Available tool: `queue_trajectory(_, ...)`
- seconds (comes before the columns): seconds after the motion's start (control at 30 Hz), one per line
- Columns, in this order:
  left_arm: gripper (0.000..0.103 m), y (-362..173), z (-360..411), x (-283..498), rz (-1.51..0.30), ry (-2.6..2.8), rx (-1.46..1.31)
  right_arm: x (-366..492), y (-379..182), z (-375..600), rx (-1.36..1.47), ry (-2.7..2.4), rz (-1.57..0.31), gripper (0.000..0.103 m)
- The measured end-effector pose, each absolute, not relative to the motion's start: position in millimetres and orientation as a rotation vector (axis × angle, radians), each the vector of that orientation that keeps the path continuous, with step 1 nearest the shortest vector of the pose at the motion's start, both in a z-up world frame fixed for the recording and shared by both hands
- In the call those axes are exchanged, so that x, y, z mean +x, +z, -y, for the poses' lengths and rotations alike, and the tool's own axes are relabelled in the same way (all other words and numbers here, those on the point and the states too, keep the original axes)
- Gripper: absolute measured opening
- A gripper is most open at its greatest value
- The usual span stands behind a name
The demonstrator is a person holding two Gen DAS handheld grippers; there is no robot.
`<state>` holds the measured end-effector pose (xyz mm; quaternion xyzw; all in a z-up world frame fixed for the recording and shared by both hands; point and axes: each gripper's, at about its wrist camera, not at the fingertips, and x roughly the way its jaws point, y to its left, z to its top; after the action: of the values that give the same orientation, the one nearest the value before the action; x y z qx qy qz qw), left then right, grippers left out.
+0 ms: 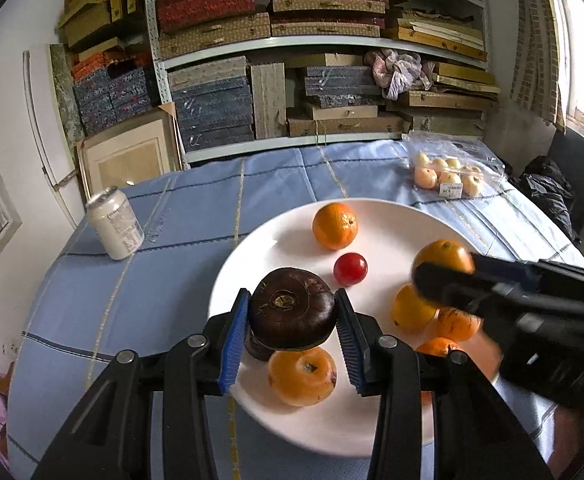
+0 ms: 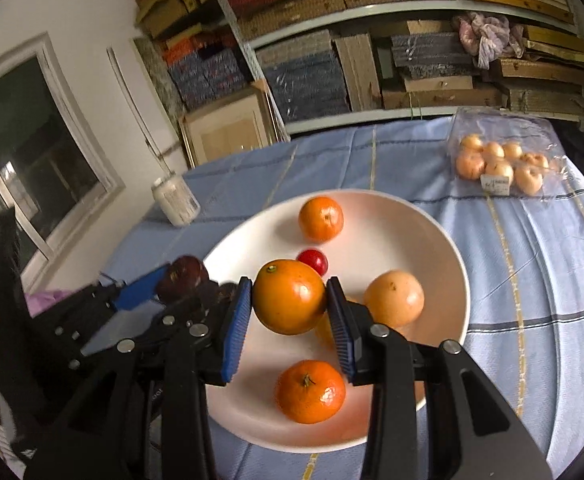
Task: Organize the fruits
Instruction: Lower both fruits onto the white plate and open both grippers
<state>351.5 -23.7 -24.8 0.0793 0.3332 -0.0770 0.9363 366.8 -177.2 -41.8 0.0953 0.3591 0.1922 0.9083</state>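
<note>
Above a white plate of fruit on the blue tabletop, the left gripper fingers clamp a dark brown fruit, while the right gripper fingers clamp an orange

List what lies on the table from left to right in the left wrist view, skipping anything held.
White can → white plate with loose fruit → clear bag of pale fruit.

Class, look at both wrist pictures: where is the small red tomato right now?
The red tomato lies near the middle of the white plate, just nearer the camera than the far orange; in the right wrist view it peeks out behind the orange held in the right tongs.
</note>
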Motion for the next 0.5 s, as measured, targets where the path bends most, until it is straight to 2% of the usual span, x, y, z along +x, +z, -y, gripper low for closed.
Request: queue_trajectory(0.5,0.045,-59,17,377,-0.751,-0.155,0.168,379,-67,167,0.134,0.365,-0.775,0.037)
